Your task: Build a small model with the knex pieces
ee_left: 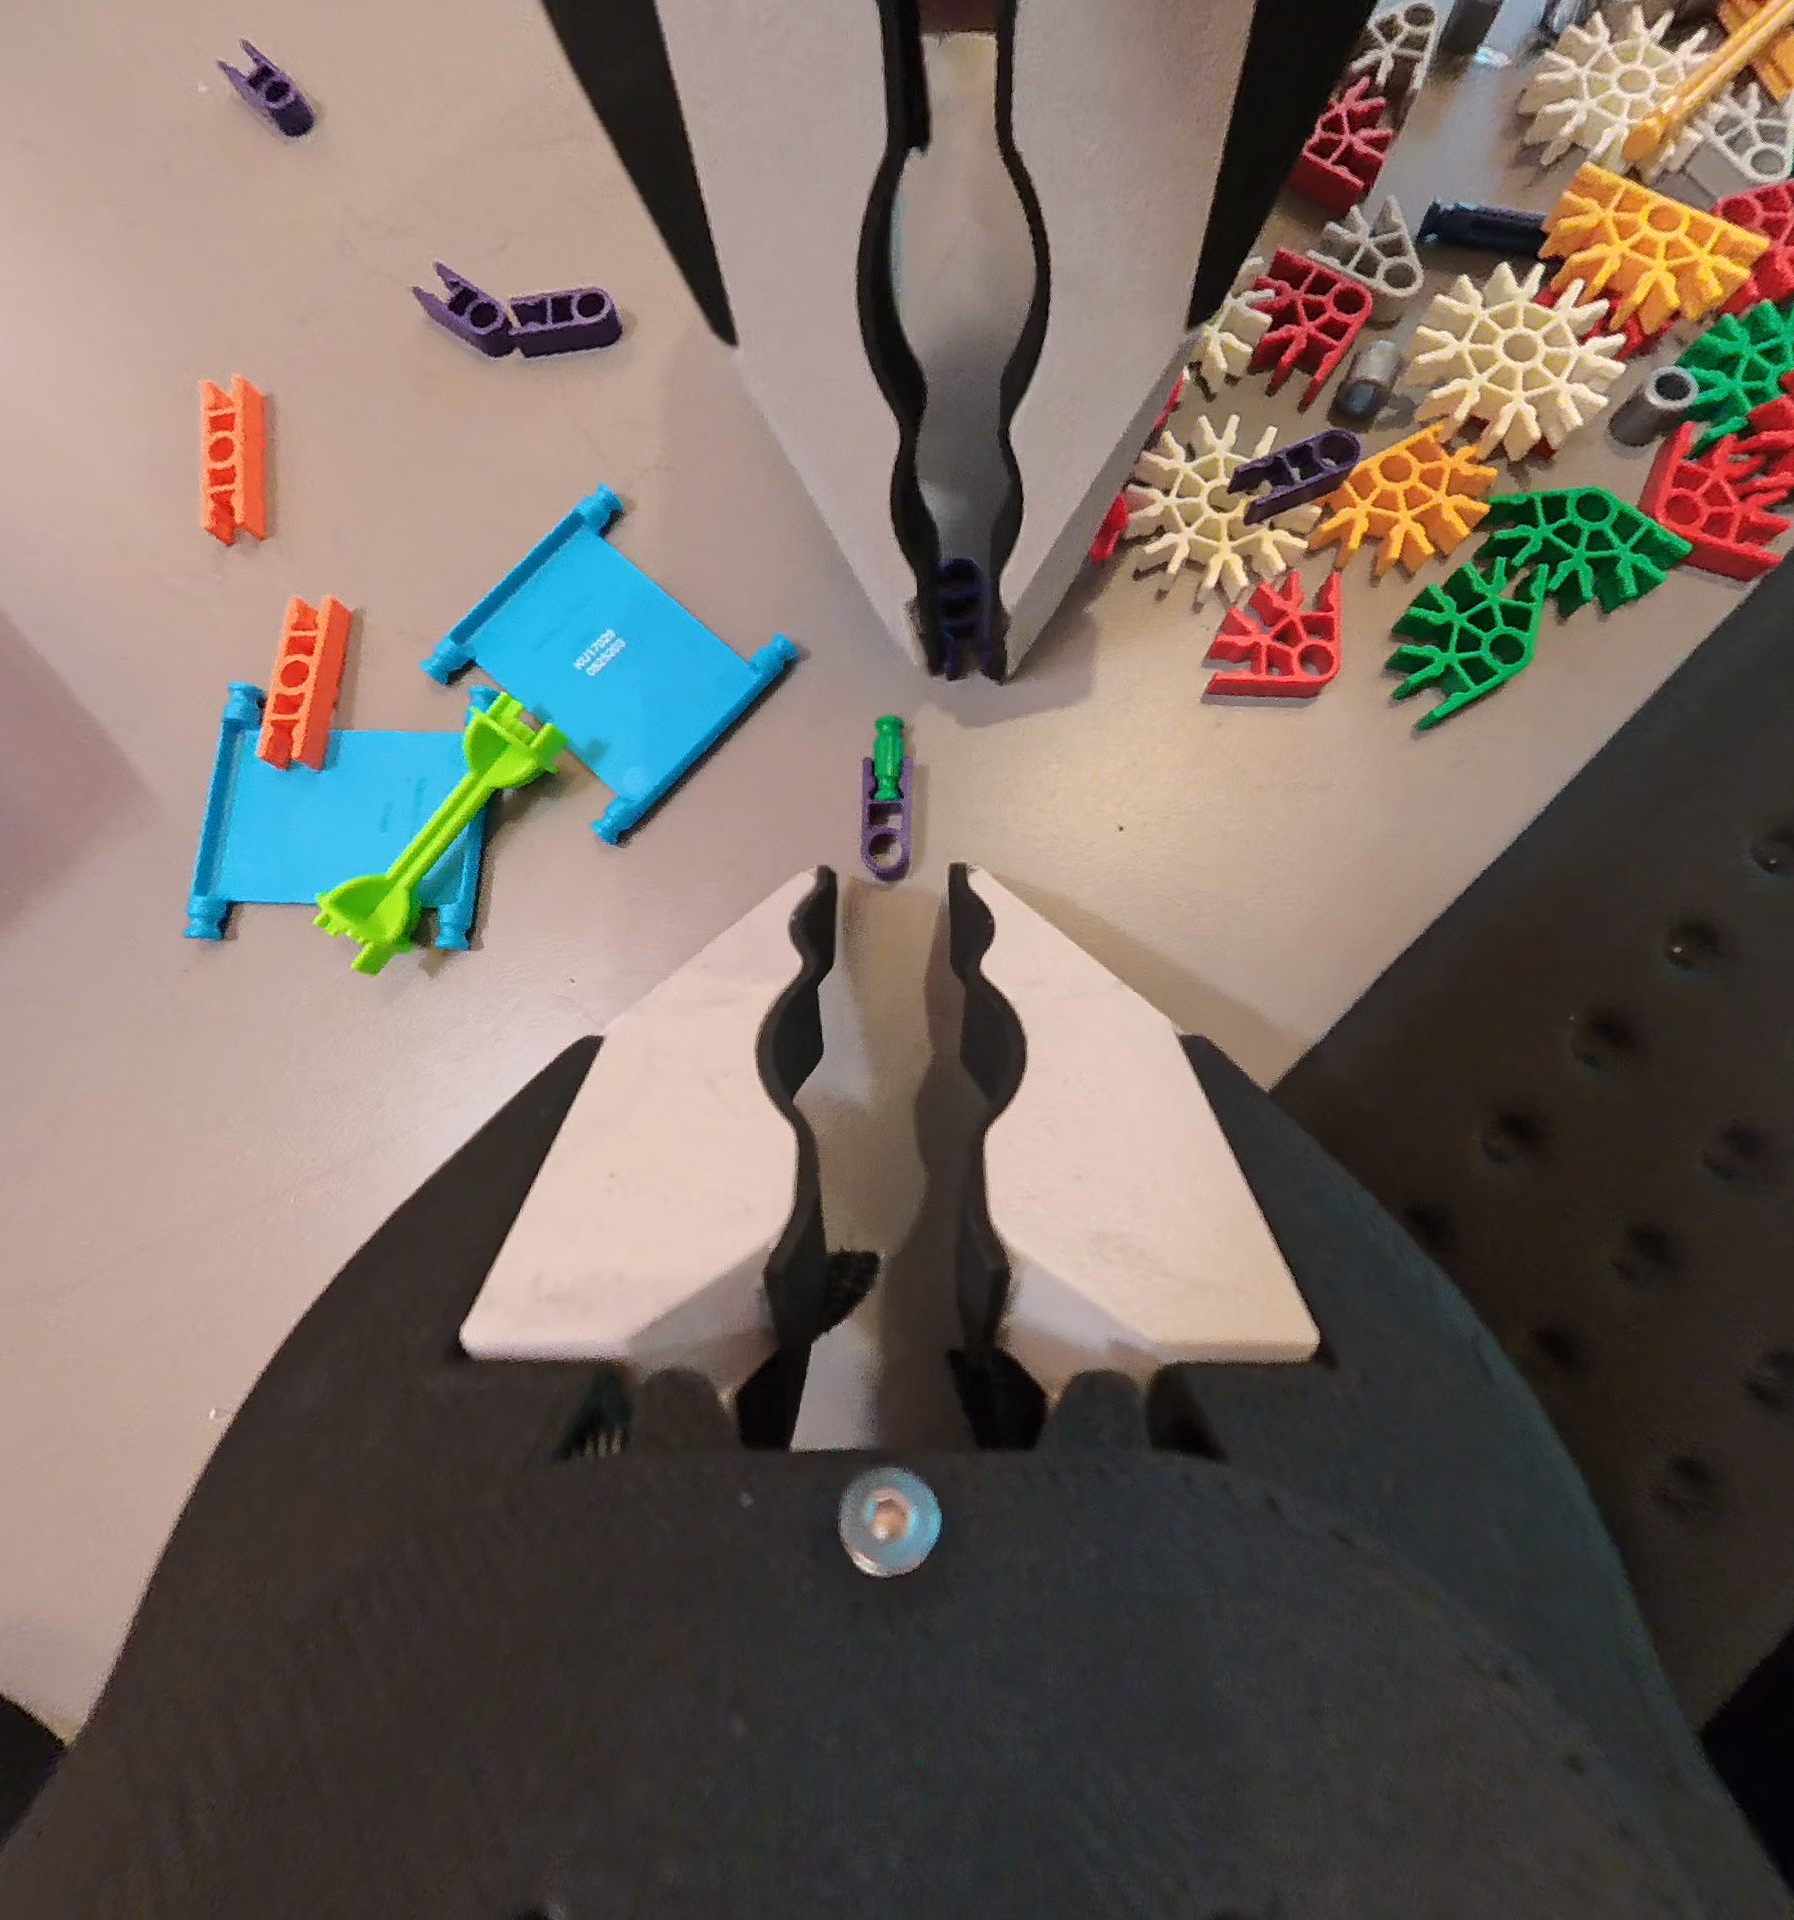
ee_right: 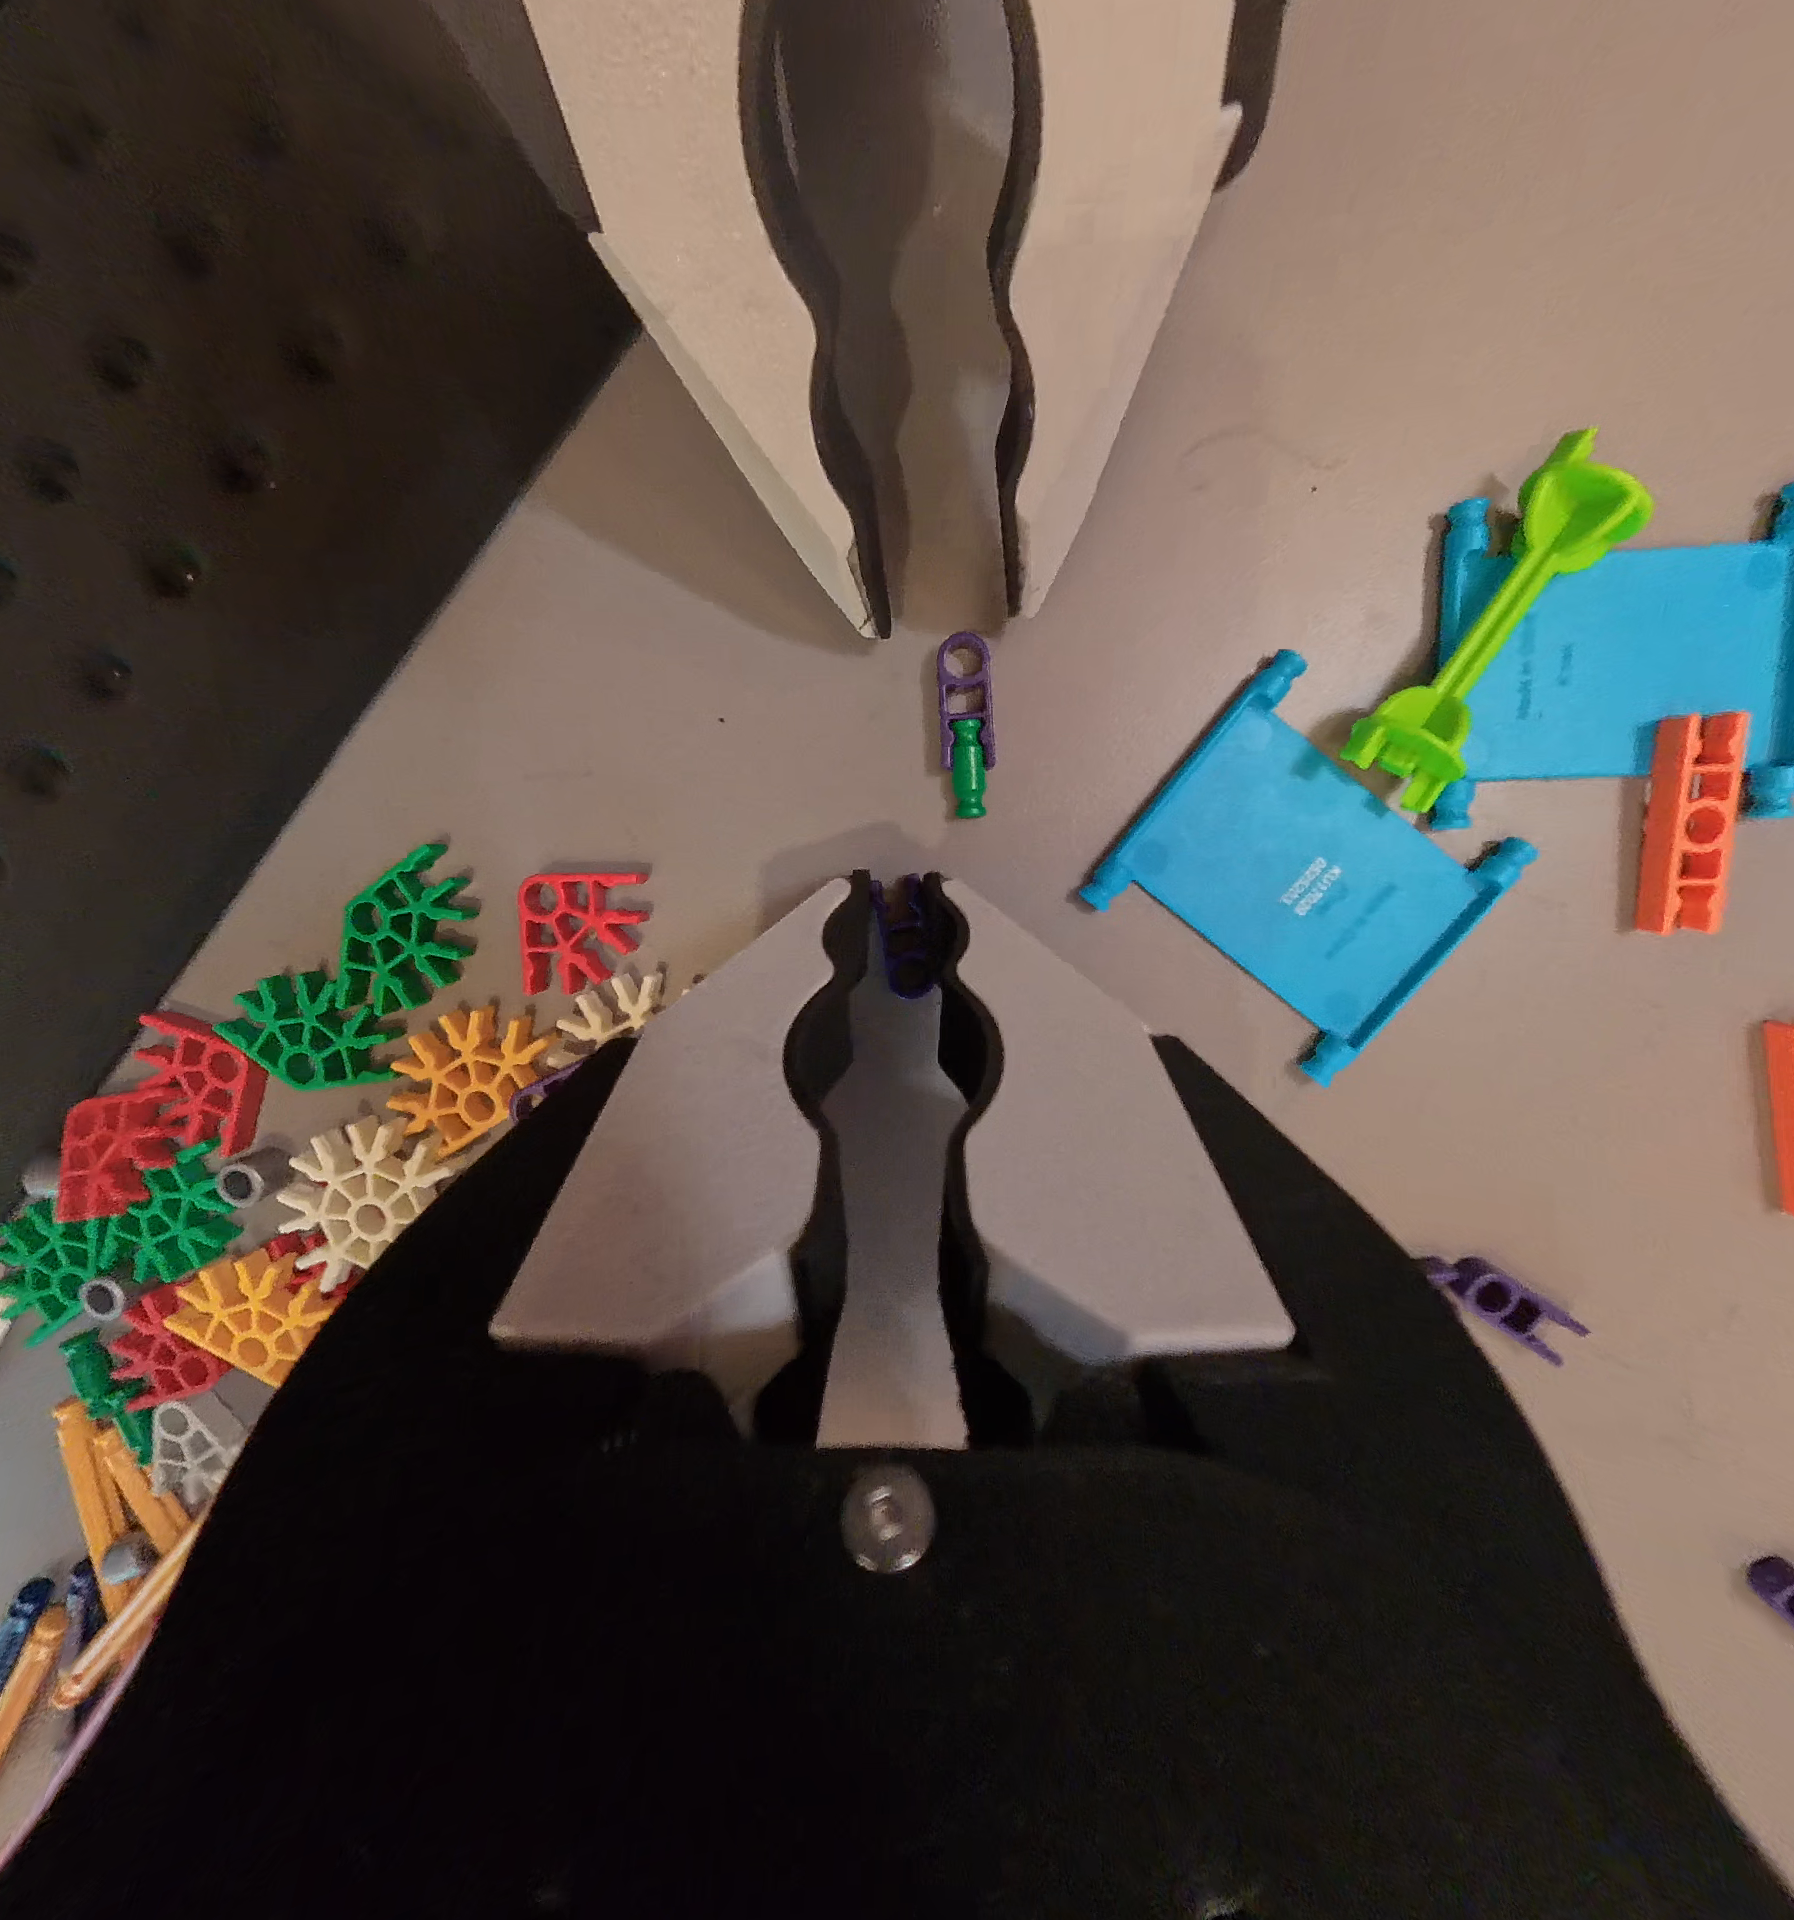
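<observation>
Grey table (ee_left: 93, 1195) carries a small purple plastic clip connector with a short green rod snapped into it (ee_left: 885, 805), lying flat between the two grippers beside a heap of bright snowflake-shaped connectors (ee_left: 1516, 358). Left gripper (ee_left: 891, 883) hovers just short of it, jaws parted and empty, while the right gripper (ee_right: 898, 894) pinches a dark purple clip connector (ee_right: 905, 935) at its tips. Both pieces look light, stiff and smooth; the assembly's flat purple sides seem the surest hold.

Soft, even indoor light, moderately bright, with faint shadows on the desk (ee_left: 1028, 790). Wide-angle distortion bends both views. Edges blur toward 12 o'clock.
</observation>
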`<state>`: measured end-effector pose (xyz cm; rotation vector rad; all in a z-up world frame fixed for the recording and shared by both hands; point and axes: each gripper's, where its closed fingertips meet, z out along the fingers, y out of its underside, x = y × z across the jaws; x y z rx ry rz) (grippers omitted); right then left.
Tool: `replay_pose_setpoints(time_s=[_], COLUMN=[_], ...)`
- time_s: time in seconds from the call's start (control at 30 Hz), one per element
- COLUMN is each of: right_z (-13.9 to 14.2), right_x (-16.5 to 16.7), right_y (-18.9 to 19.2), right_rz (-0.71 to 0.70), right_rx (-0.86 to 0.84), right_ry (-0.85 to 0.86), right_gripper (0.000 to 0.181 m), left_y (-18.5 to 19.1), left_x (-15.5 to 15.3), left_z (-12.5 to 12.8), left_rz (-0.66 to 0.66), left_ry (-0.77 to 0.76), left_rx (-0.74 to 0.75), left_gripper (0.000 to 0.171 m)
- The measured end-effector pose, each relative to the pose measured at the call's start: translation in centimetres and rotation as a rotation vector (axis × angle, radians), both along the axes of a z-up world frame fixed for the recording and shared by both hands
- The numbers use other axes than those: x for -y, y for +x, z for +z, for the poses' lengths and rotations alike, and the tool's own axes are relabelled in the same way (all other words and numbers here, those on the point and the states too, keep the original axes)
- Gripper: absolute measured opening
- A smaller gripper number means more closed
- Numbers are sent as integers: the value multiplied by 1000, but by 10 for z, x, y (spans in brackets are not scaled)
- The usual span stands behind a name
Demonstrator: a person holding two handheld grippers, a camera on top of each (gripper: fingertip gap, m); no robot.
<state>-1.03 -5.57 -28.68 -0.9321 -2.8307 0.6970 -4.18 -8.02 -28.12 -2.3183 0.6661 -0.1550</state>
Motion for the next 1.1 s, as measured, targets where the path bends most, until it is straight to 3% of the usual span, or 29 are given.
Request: replay_pose_setpoints(time_s=[0.27,0.37,0.53,0.73,1.1], right_z=[4,3,1,8,4], right_x=[0,-3,-2,0,5], right_y=[-4,-4,2,-4,-10], right_rz=[-135,-158,-149,-168,-56], right_rx=[-15,-18,-19,-71,-71], right_ry=[-80,-69,-60,-92,-31], right_gripper=[8,21,7,7,7], left_y=[5,6,8,10,15], left_x=[-9,-10,-12,-12,-12], left_z=[-2,-5,-6,-6,-6], left_rz=[-11,-17,-23,-44,-100], left_ry=[2,-12,-16,-17,-24], left_rx=[-7,-13,2,9,28], left_gripper=[21,17,8,7,7])
